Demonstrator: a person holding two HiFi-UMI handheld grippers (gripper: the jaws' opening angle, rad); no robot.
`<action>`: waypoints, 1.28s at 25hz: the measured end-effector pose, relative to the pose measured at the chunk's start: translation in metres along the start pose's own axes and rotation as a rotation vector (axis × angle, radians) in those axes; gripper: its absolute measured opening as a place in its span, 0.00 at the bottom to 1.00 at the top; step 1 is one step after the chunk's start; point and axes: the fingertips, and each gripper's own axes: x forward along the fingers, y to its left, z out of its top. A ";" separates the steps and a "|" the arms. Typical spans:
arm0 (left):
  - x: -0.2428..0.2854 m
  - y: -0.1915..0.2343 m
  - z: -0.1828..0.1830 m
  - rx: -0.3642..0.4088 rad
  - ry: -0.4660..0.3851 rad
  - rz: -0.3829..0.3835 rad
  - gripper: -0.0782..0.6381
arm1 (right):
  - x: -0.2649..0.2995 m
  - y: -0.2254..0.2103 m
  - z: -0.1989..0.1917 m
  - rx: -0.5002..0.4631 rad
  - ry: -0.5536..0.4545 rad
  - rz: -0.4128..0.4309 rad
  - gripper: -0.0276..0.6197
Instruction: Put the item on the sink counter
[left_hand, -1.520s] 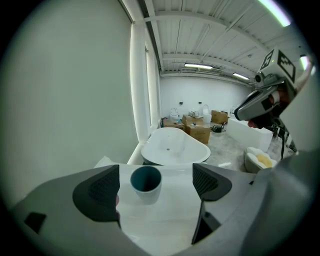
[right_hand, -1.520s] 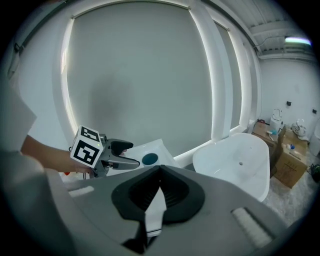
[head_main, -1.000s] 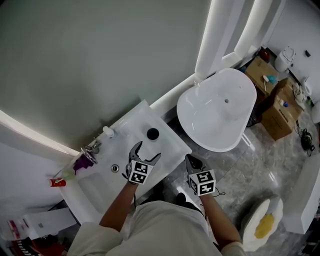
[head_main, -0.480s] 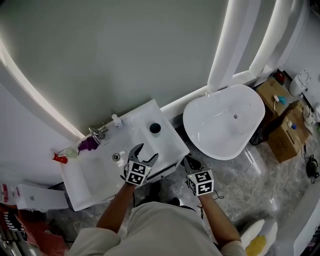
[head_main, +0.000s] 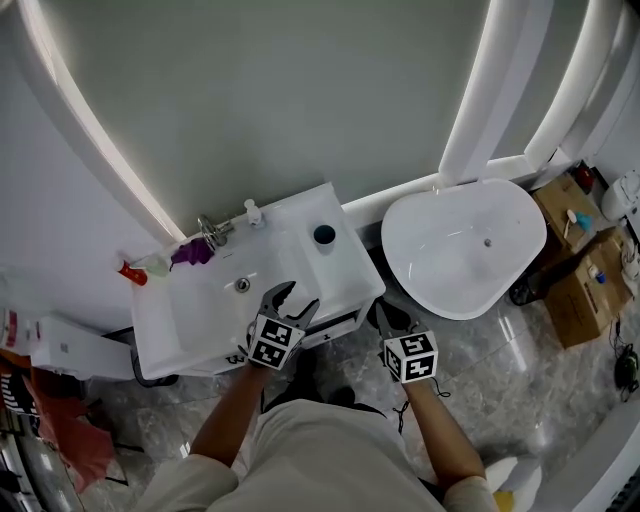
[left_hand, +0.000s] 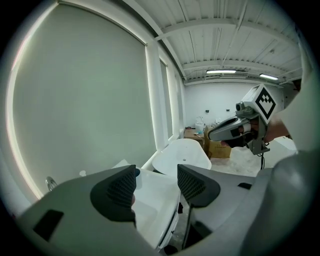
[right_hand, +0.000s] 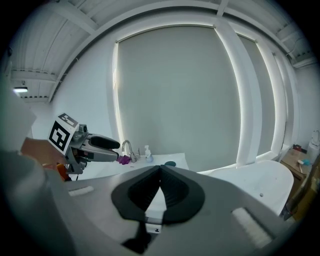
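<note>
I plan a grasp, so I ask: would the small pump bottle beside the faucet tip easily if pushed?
Probably yes: the pump bottle stands upright, narrow and taller than wide. It looks small next to the faucet, so likely light. Slipperiness cannot be judged.

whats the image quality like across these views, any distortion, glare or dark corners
Head view: the wide lens bends the white column into a curve, and the marble floor has a glossy sheen. Left gripper view: strong fisheye with black corners; the ceiling lights burn out white. Right gripper view: same fisheye and dark corners; the window blind bulges, evenly lit.
</note>
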 end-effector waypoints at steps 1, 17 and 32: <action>-0.005 -0.001 -0.001 0.001 -0.003 0.009 0.47 | -0.001 0.001 0.001 0.002 -0.005 0.006 0.06; -0.061 0.035 -0.015 -0.055 -0.018 0.081 0.30 | 0.017 0.044 0.018 -0.031 -0.030 0.045 0.06; -0.095 0.072 -0.015 -0.104 -0.088 0.013 0.15 | 0.027 0.073 0.043 -0.028 -0.062 -0.026 0.06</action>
